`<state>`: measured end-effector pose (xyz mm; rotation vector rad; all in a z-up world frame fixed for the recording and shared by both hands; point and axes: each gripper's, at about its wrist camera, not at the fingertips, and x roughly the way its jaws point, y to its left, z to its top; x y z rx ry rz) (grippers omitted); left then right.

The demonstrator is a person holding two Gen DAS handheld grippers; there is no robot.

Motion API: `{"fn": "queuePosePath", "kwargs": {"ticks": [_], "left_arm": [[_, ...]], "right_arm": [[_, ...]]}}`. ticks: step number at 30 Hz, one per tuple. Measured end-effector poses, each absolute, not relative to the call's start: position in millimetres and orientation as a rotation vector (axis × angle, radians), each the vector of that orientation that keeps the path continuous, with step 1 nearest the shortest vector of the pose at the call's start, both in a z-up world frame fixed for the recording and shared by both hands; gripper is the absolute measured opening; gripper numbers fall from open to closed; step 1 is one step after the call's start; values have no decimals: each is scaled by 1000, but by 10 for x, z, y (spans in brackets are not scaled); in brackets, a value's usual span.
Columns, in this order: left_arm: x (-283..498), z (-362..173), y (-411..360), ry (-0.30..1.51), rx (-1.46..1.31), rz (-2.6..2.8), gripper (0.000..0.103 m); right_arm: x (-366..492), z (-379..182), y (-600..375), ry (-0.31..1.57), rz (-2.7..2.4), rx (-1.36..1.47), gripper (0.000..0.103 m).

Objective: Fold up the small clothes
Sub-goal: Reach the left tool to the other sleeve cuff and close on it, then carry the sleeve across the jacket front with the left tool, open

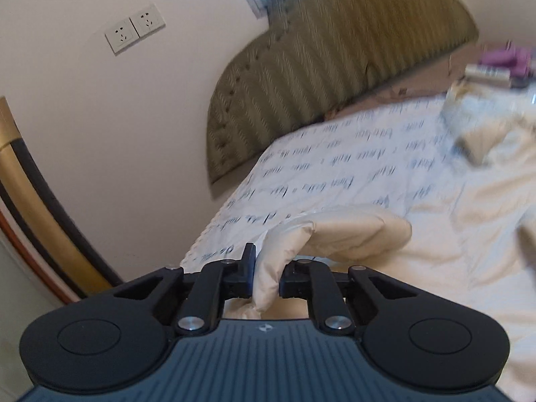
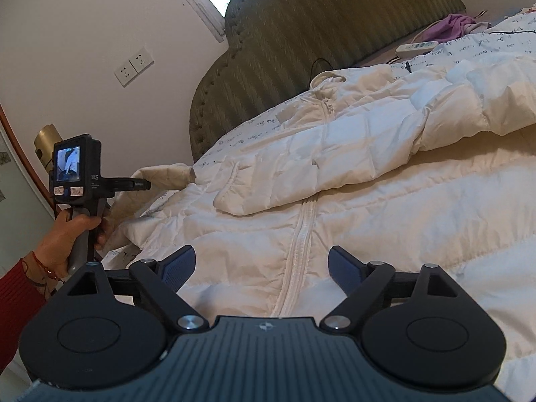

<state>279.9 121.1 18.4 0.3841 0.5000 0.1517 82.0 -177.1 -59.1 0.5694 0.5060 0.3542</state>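
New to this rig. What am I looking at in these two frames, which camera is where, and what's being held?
There is no robot here: a person carries a handheld two-finger gripper in each hand, and each gripper has a fisheye camera looking forward along its fingers.

The left wrist view shows the left gripper shut on a sleeve of the white puffer jacket.

The right wrist view shows the right gripper open above the jacket's zipper, holding nothing. In that same view the person's left hand grips the other device's handle at the left.

The jacket lies spread on a bed with a printed bedsheet and a green headboard. One sleeve is already folded across the front.
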Motion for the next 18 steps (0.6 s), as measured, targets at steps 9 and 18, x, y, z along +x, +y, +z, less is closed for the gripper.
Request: {"fn": "queuePosePath", "kwargs": {"ticks": [9,18], "left_arm": [[2478,594,984,438,194,-18,10],[2225,655,115,407,137,-223,10]], "right_arm": [[817,-618,-1795,499,364,596,90],[780,-621,-1888,464,379,655,90]]}}
